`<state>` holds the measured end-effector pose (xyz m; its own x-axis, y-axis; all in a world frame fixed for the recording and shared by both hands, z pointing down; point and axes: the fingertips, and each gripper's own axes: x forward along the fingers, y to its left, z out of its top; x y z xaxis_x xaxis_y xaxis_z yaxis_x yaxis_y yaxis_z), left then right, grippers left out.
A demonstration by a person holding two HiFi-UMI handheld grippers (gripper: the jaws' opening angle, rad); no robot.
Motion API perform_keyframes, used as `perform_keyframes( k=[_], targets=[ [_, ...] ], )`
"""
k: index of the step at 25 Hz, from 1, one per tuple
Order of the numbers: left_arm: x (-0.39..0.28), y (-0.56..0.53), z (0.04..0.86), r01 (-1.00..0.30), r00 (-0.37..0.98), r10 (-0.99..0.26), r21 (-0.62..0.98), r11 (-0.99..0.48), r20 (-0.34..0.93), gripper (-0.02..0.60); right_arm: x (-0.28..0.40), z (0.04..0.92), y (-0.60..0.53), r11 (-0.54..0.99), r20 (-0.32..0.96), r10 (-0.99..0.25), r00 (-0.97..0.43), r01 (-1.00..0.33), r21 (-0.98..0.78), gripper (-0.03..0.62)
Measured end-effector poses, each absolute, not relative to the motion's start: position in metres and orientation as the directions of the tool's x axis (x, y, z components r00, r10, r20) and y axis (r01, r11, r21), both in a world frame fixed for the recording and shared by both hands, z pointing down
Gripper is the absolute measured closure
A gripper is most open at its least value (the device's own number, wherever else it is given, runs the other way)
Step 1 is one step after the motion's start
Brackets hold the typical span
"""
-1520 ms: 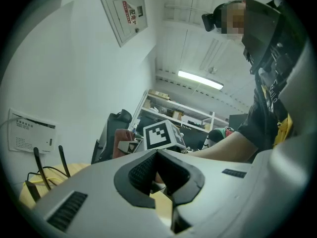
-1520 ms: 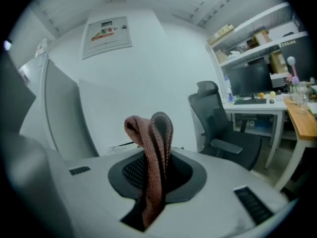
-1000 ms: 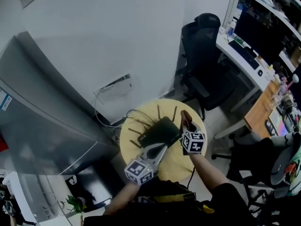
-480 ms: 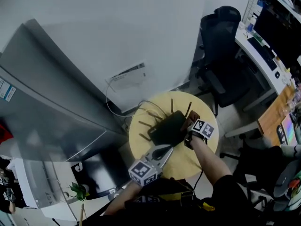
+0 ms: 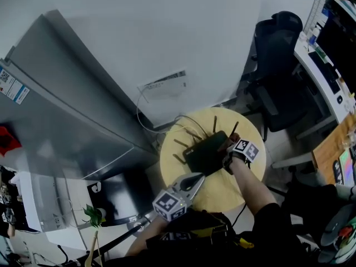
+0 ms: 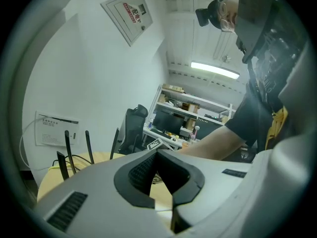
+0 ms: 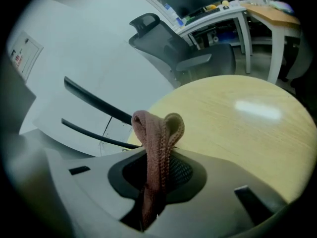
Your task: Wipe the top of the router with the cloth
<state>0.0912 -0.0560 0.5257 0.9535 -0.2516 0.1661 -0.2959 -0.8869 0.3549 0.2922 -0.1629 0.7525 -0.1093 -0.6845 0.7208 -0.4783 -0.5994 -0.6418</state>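
Left gripper [image 5: 194,178]: jaws together, nothing between them, at 6 o'clock of the router [image 5: 204,153]. The router lies on the round table [image 5: 247,185], antennas [image 5: 214,124] toward 12. Right gripper [image 5: 229,149]: clamped on the brown cloth [image 7: 156,133], at the router's 3 o'clock edge.

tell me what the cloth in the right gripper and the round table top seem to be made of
Cloth: soft knitted or woven textile, reddish-brown and matte; ribbed yarn rows show and it folds limply. Table top: pale wood or wood-look laminate, can't tell which; fine grain streaks, smooth with a soft light glare.
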Motion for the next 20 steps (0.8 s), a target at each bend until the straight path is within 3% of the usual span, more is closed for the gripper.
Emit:
perform_keyframes(
  k=[4,10,20],
  targets=[
    [0.092,-0.059,0.526,-0.309,0.950,-0.272,0.350,-0.884,0.151,0.589,0.290,0.747,-0.165,-0.589,0.705,-0.700,-0.111,-0.469,-0.658,0.528],
    [0.099,-0.056,0.523,-0.284,0.959,-0.254,0.347,-0.894,0.130,0.589,0.282,0.709,-0.176,-0.466,0.659,-0.747,-0.088,-0.637,-0.614,0.528],
    [0.109,-0.055,0.509,-0.238,0.971,-0.222,0.354,-0.904,0.086,0.589,0.278,0.652,-0.180,-0.337,0.576,-0.816,-0.057,-0.762,-0.553,0.528]
  ],
)
